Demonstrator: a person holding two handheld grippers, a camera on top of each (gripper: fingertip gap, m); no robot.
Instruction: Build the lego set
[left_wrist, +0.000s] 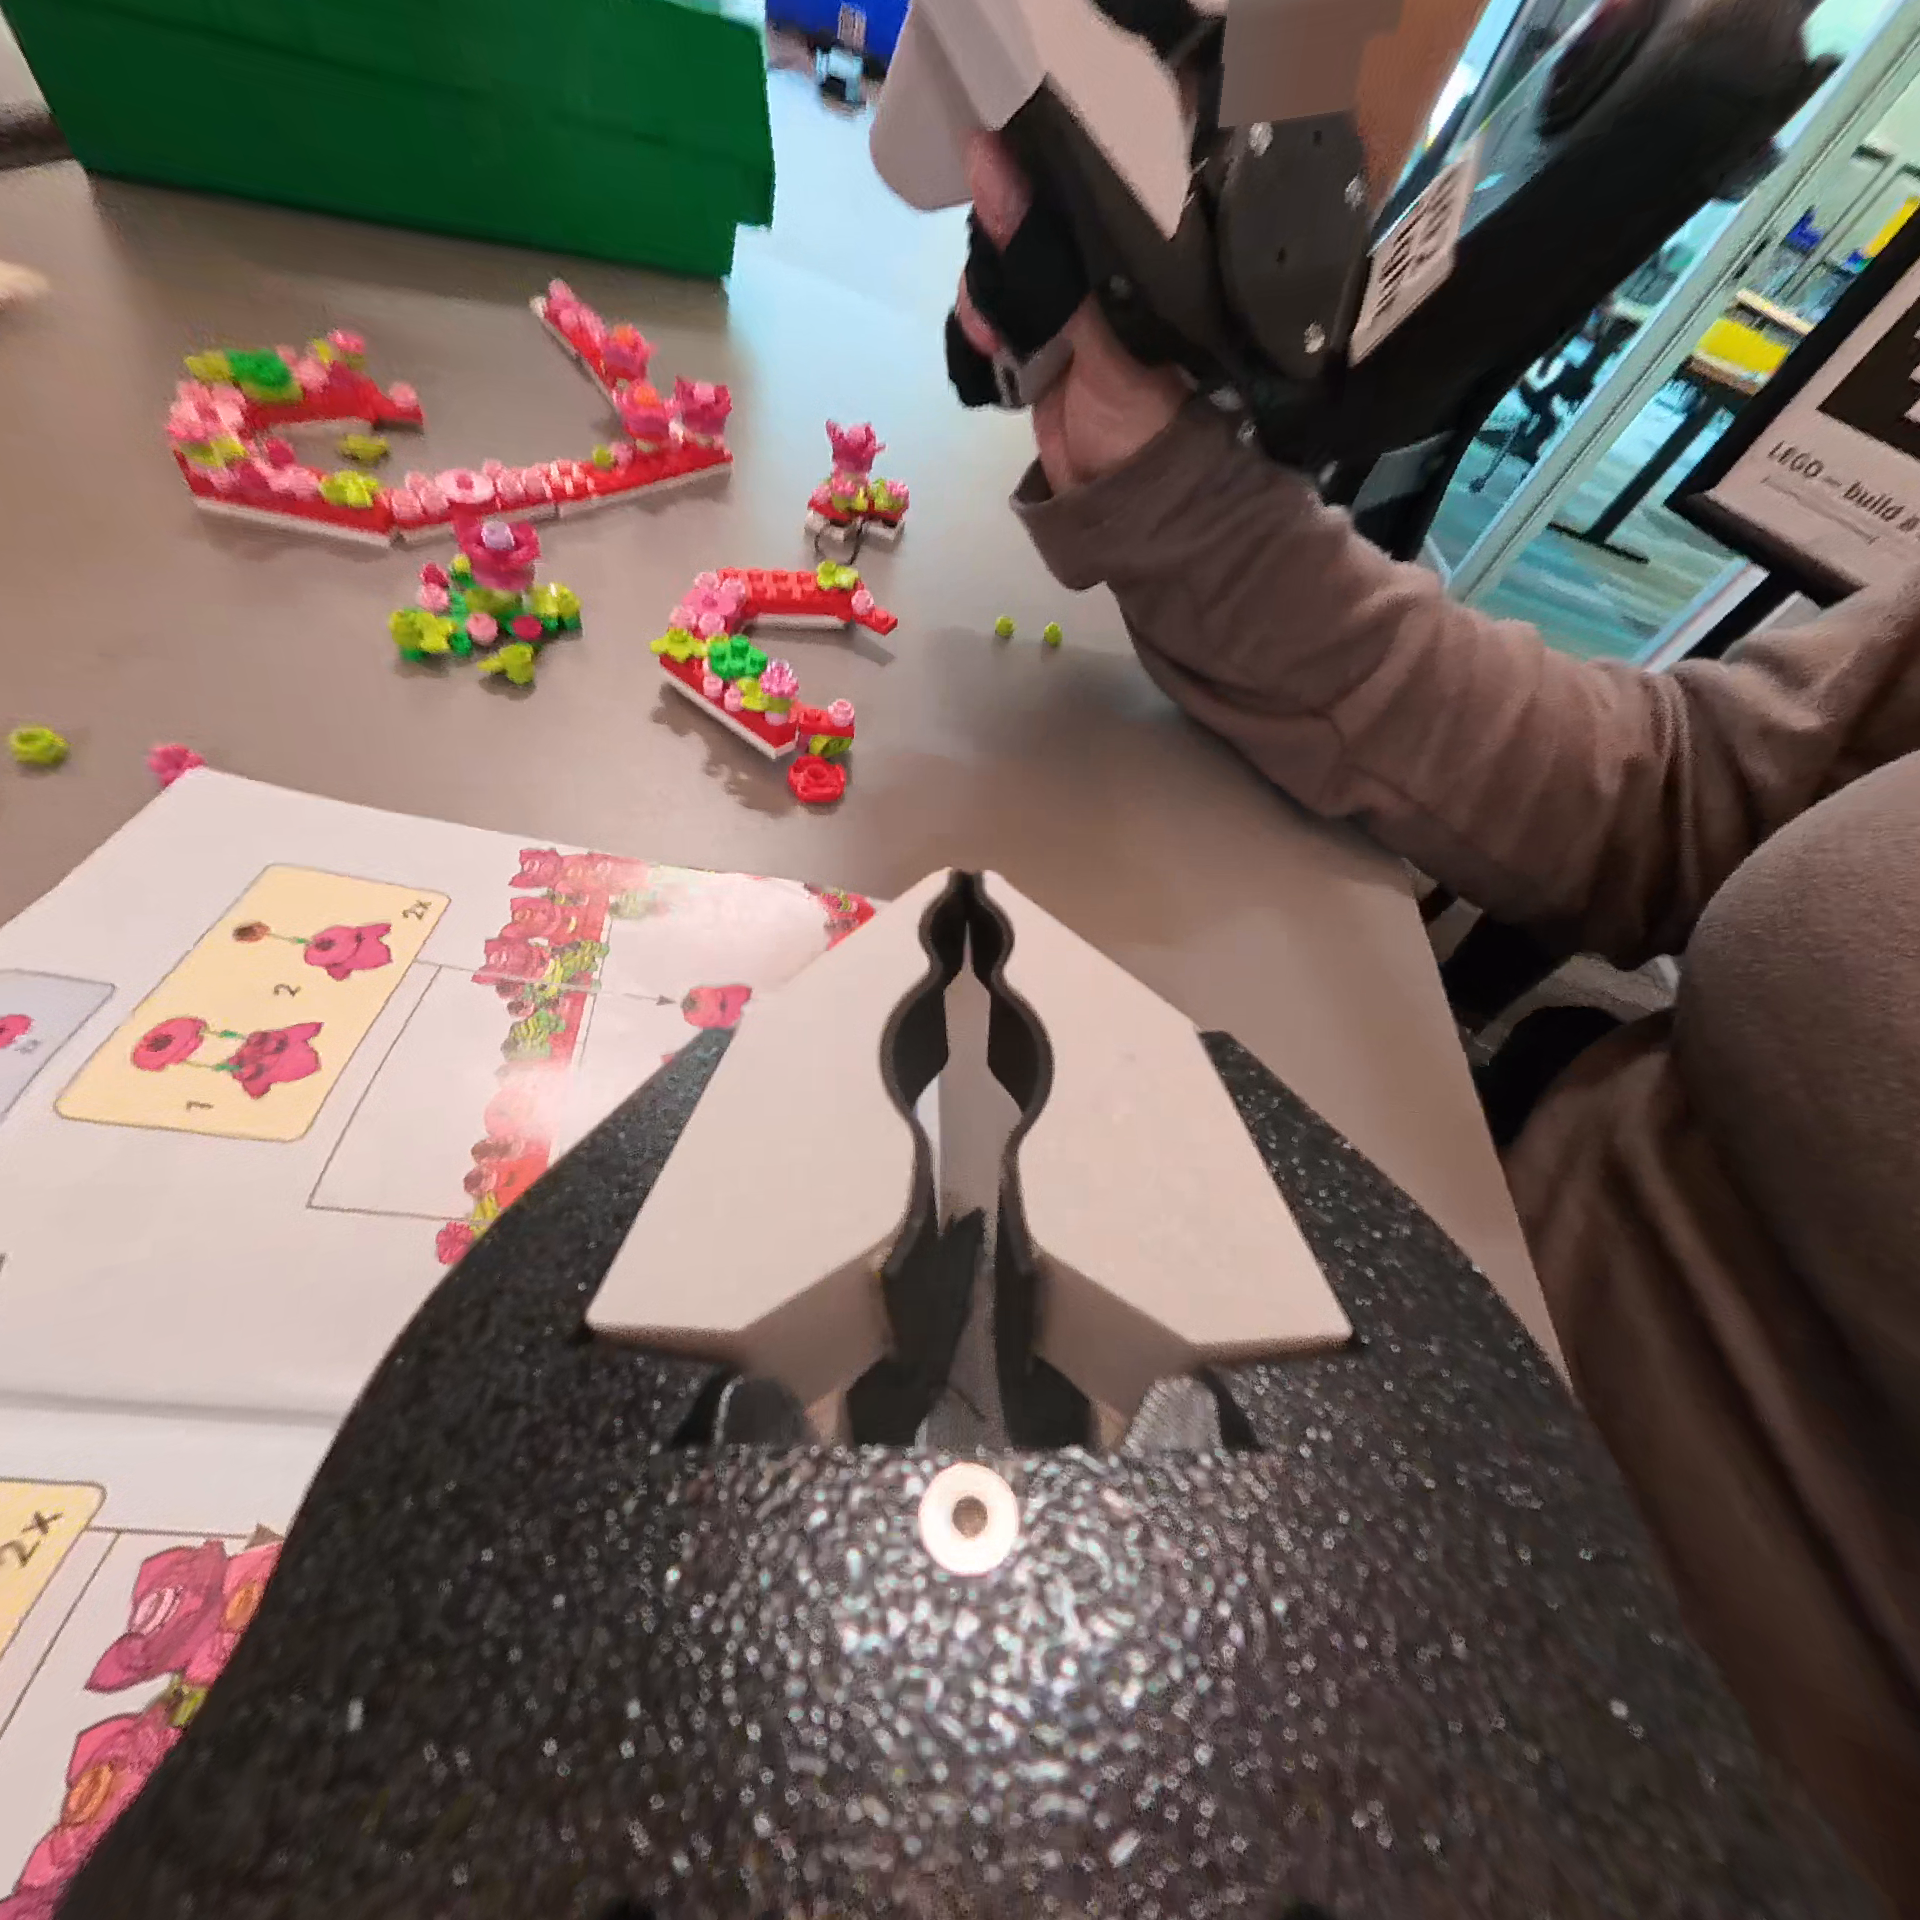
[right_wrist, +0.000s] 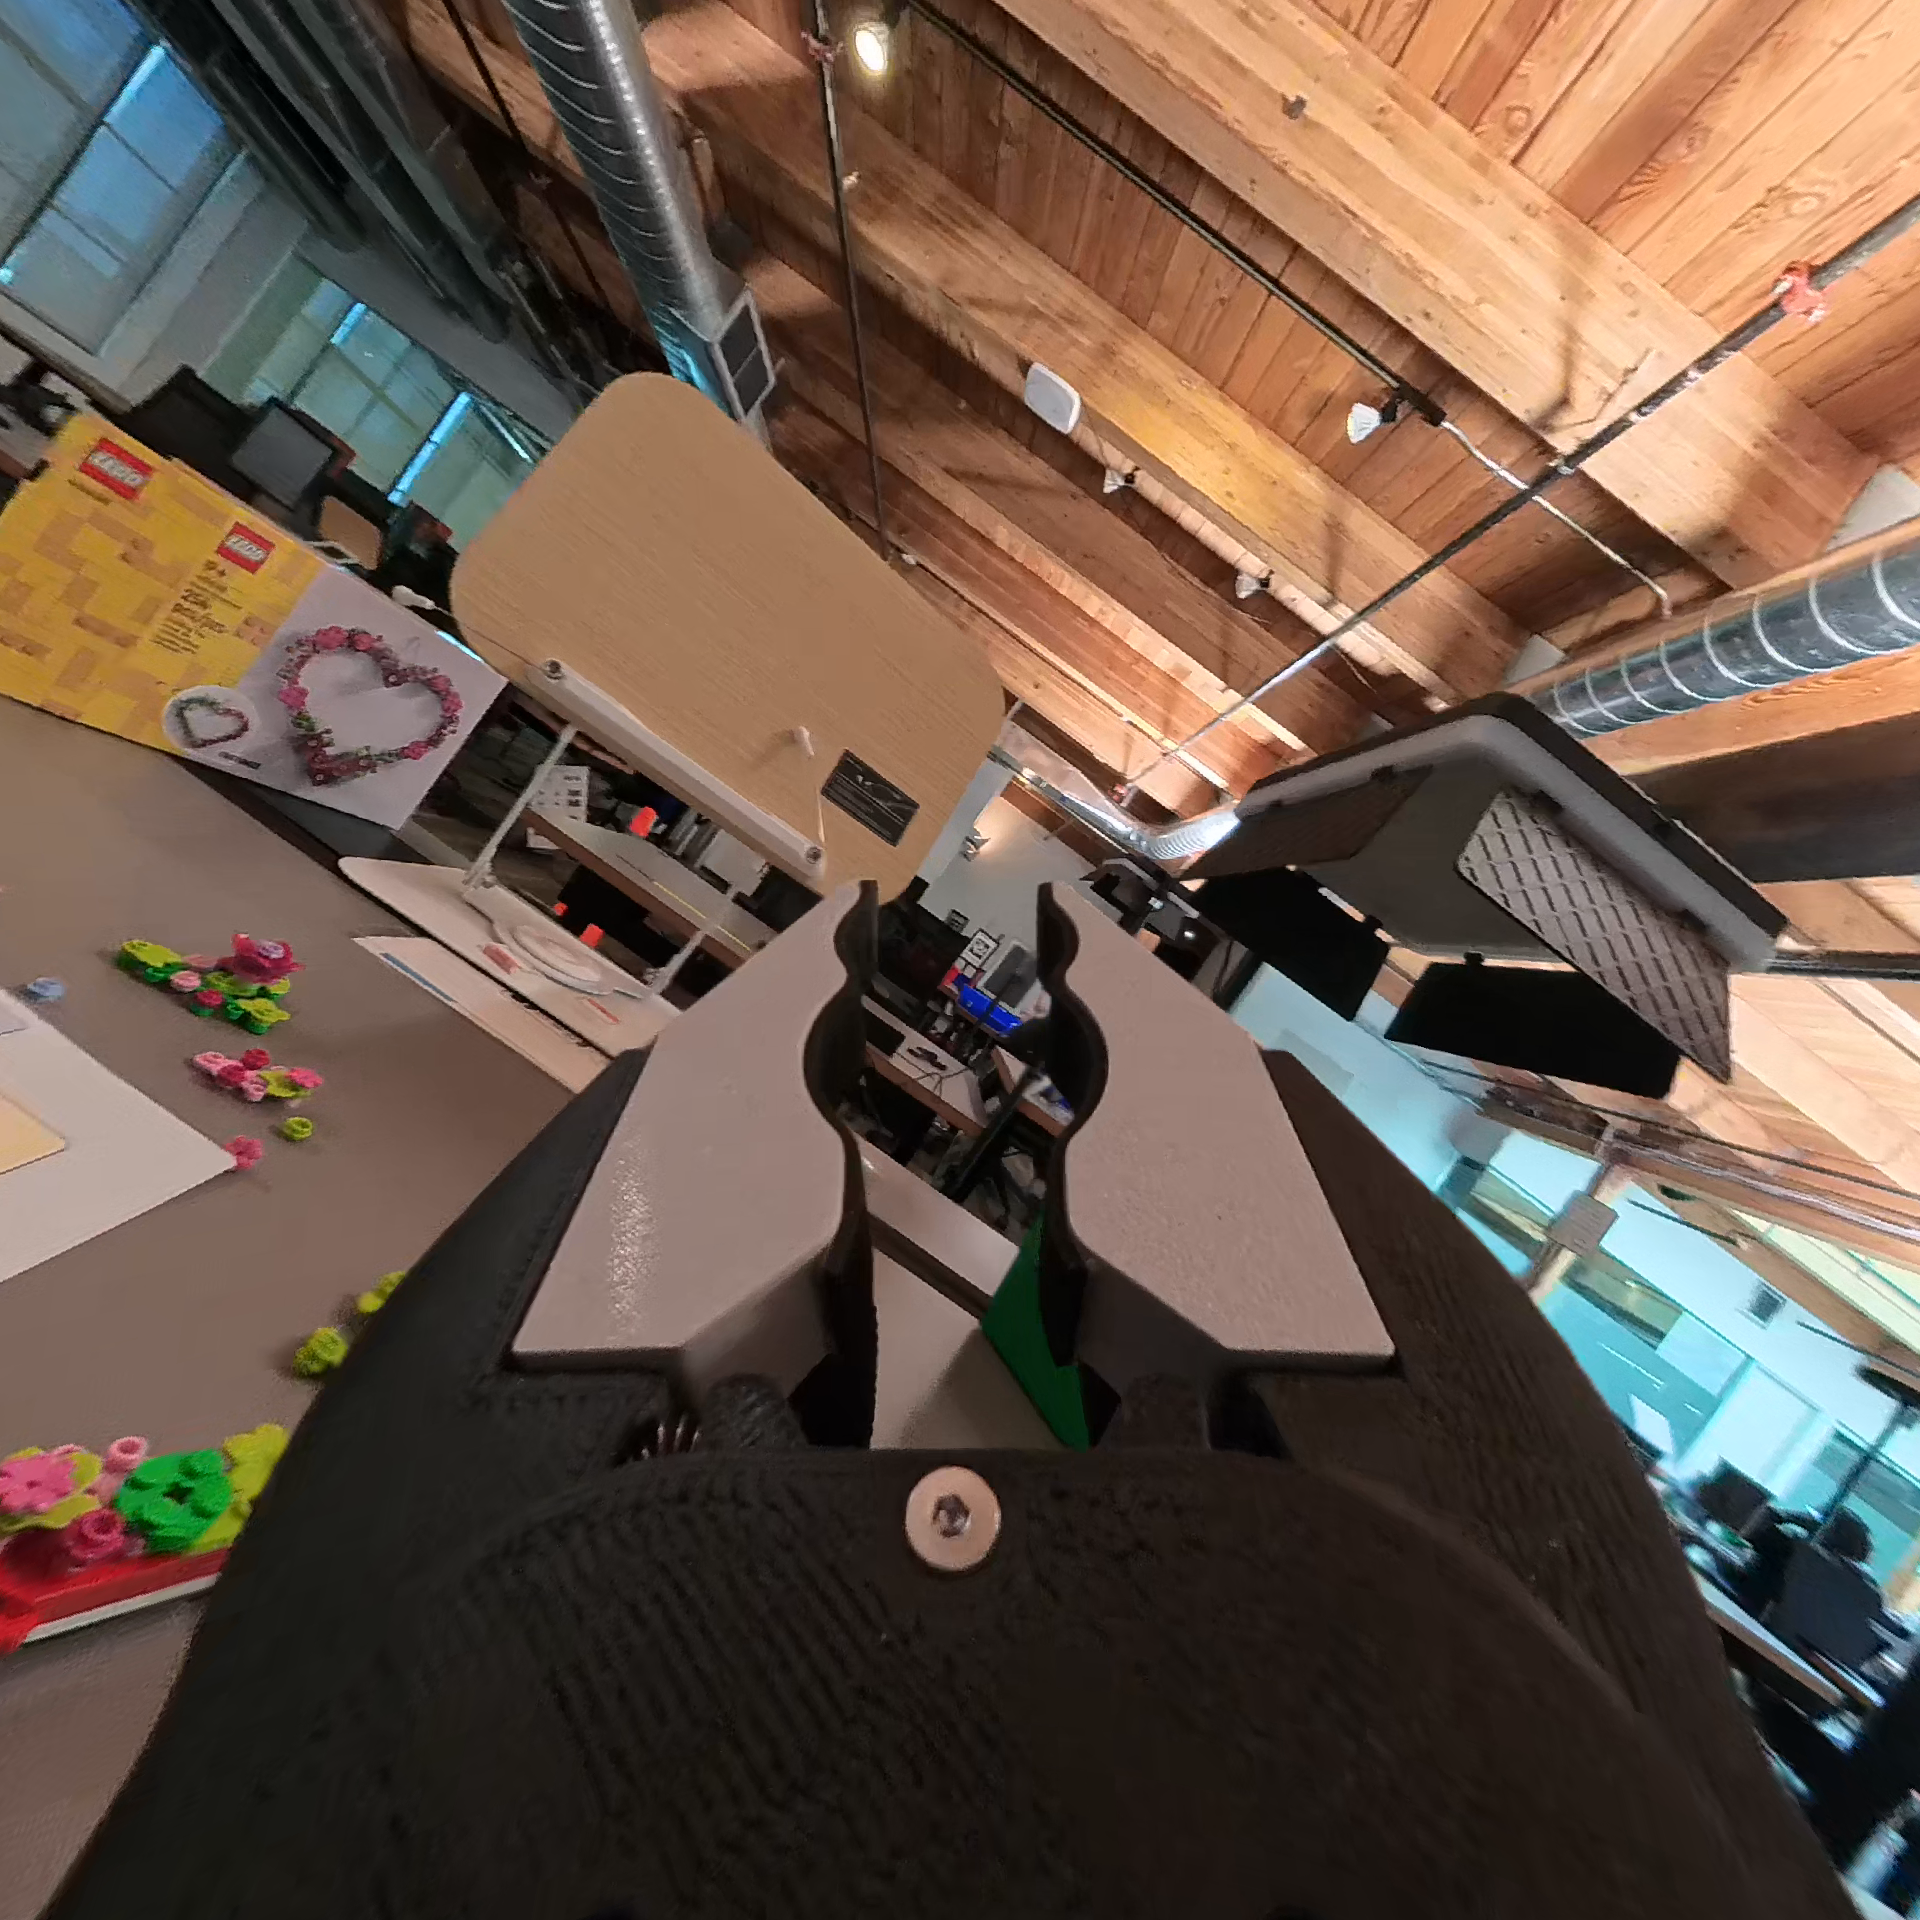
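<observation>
While the grey table (left_wrist: 935, 831) fills most of the left wrist view, a green box (left_wrist: 416, 114) stands along its far edge at the upper left of the frame. An open instruction booklet (left_wrist: 260, 1195) lies across the lower left, partly covered by the black body of the left gripper (left_wrist: 966, 883), whose pale fingers are pressed together at the tips with nothing between them. At the upper right a hand (left_wrist: 1081, 405) in a brown sleeve holds the right gripper (left_wrist: 997, 114) raised well above the table, blurred and cut by the top edge.

Across the centre left of that frame lie the lego pieces: a long curved red flower section (left_wrist: 416, 488), a smaller red curved section (left_wrist: 769, 655) just right of centre, a loose cluster of pink and green flowers (left_wrist: 488, 603) between them, and a small flower stack (left_wrist: 857, 488) farther right. Two tiny green studs (left_wrist: 1029, 630) sit near the sleeve.

Seen from the right wrist view, the right gripper (right_wrist: 951, 914) tilts upward toward a wooden ceiling (right_wrist: 1351, 260); its fingers stand clearly apart and hold nothing. A pale wooden panel (right_wrist: 727, 644) rises just beyond them, a lego box (right_wrist: 229, 634) stands at the left edge, and a flat lamp panel (right_wrist: 1507, 862) hangs at the right. Flower pieces (right_wrist: 218, 971) lie on the table at the lower left.
</observation>
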